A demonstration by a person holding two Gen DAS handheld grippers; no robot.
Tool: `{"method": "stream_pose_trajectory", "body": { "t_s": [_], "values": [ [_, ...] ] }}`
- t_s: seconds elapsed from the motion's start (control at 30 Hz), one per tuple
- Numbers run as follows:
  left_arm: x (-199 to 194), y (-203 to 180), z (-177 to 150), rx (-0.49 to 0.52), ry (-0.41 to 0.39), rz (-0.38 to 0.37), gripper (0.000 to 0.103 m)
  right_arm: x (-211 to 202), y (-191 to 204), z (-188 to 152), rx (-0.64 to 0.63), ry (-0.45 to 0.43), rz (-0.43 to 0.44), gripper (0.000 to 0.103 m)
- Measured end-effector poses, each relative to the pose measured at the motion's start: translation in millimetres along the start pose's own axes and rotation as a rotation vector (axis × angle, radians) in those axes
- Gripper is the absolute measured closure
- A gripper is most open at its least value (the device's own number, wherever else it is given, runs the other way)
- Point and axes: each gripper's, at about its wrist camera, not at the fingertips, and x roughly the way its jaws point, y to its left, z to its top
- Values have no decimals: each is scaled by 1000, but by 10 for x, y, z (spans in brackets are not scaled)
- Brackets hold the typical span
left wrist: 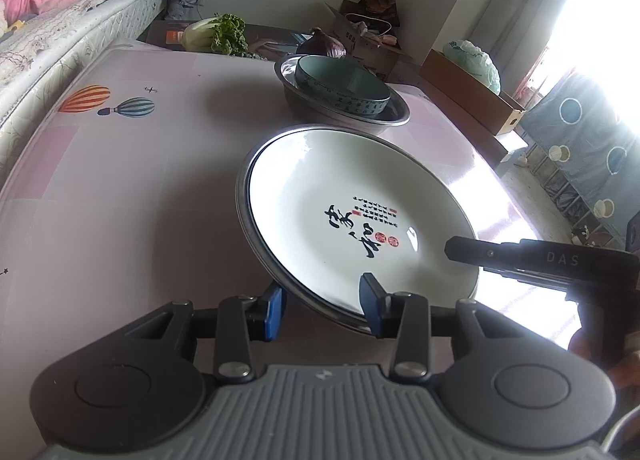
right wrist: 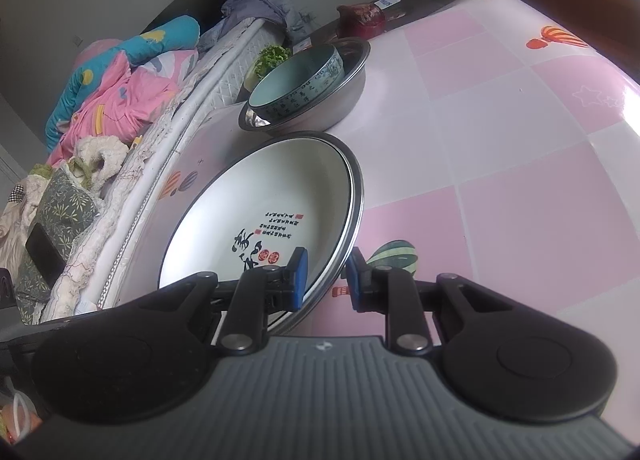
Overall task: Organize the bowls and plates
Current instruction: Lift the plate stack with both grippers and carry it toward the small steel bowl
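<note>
White plate (left wrist: 352,196) with black calligraphy and red seals sits nested in a metal plate (left wrist: 256,236) whose rim shows around it; the pair is tilted, near edge lifted off the pink-checked desk (left wrist: 140,188); left gripper (left wrist: 324,308) has its blue fingers (left wrist: 370,302) either side of the near rim of the stack, one on the white face, the other (left wrist: 274,310) under the metal one, gap part open; whether the pads press on the rim cannot be told from this view; right gripper (right wrist: 324,278) straddles the rim at the opposite side, one finger (right wrist: 299,276) inside on the white plate (right wrist: 256,196), the other (right wrist: 354,280) outside past the metal plate (right wrist: 354,196) rim, jaws narrow around the two rims; firm contact on the outer pad not clear; in the left wrist view the right gripper's black finger (left wrist: 472,250) reaches in over the white plate from the right; behind the plates, apart from them, a teal bowl (left wrist: 344,86) with a patterned band sits inside a steel basin (left wrist: 384,116) on the desk; same pair in the right wrist view, bowl (right wrist: 296,84) in basin (right wrist: 340,104); balloon prints (left wrist: 108,102) on the desk cover; bed (right wrist: 120,108) with pink and blue bedding runs beside the desk; leafy greens (left wrist: 218,34) and a purple cabbage (left wrist: 324,44) past the far desk edge; cardboard box (left wrist: 472,96) near the bright window.
</note>
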Motion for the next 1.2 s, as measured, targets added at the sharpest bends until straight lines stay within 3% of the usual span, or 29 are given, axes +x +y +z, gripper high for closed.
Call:
{"method": "stream_pose_trajectory", "body": {
  "t_s": [0.2,0.47,0.57,0.77,1.2],
  "values": [
    [-18,85,1,-33,21,-73,62,-45,-69,43,9,-9,10,82],
    [86,157,198,-9,-25,34,59,93,-238,257,73,-30,19,81],
    [160,186,259,-3,-44,67,68,184,-246,284,82,-29,44,81],
    [217,213,286,-26,-43,72,76,287,-244,294,94,-25,62,81],
    [113,177,173,-43,-17,49,76,147,-246,213,105,-11,58,80]
  ]
}}
